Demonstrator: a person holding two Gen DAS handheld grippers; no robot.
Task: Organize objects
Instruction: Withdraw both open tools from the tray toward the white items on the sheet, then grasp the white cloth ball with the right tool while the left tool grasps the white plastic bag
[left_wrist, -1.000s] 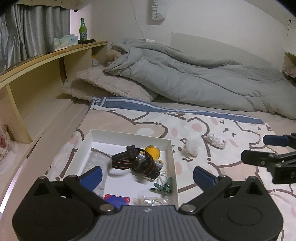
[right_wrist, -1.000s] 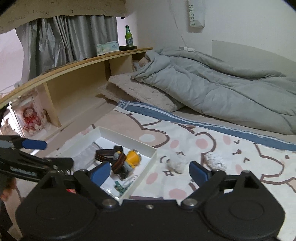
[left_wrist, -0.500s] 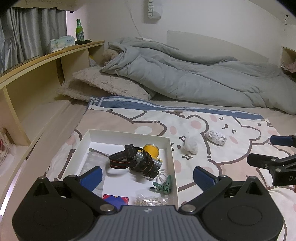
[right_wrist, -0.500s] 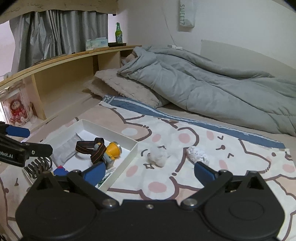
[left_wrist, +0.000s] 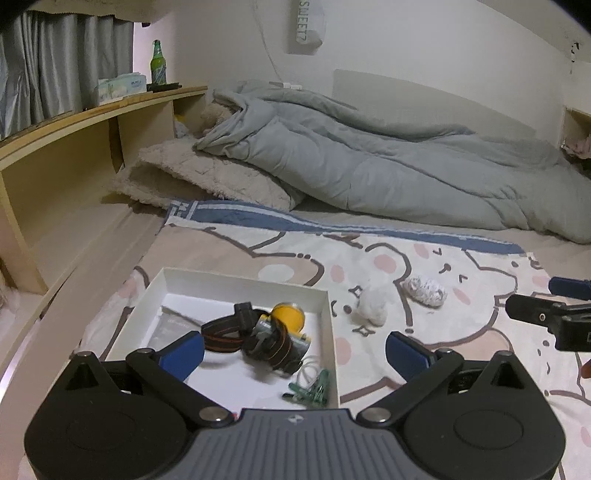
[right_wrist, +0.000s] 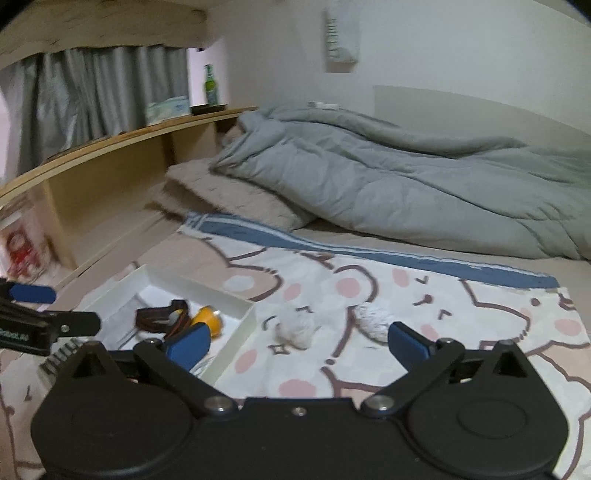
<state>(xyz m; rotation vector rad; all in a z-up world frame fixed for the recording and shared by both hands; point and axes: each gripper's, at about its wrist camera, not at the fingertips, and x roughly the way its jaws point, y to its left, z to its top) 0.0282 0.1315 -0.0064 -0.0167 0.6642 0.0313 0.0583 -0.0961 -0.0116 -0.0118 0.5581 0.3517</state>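
On the bed's cartoon-print sheet (left_wrist: 280, 258), far left: white tray (left_wrist: 330, 332) already holds the headlamp (left_wrist: 264, 338) with its yellow lens, a green clip (left_wrist: 312, 391) in the near right corner, and a clear packet on the left. Left gripper (left_wrist: 295, 350) hovers over the tray's near edge, jaws spread wide, nothing between the pads. Risk here: if it dips, the left finger (left_wrist: 183, 352) sits right above the headlamp strap and could snag it or drag the tray on the soft sheet.

Centre: two items not yet in the tray, both loose on the sheet just right of the tray wall. White fluffy ball (right_wrist: 295, 330), then the white speckled wad (right_wrist: 373, 317) a bit further right. They lie near each other but apart.

Right: right gripper (right_wrist: 297, 343) is fully spread, empty, aimed down with both white items ahead between the finger lines. Judgement: next grab is likely the fluffy ball. Failure modes:
- jaws this wide could rake in both items, or nudge the wad away while closing on the ball
- ball looks soft and light, so the pads may pinch sheet fabric with it and lift the sheet
- left finger of the right gripper (right_wrist: 188, 345) is near the tray wall, so a leftward drift clips the tray
- both grippers converge on the tray area; they could collide at drop-off.
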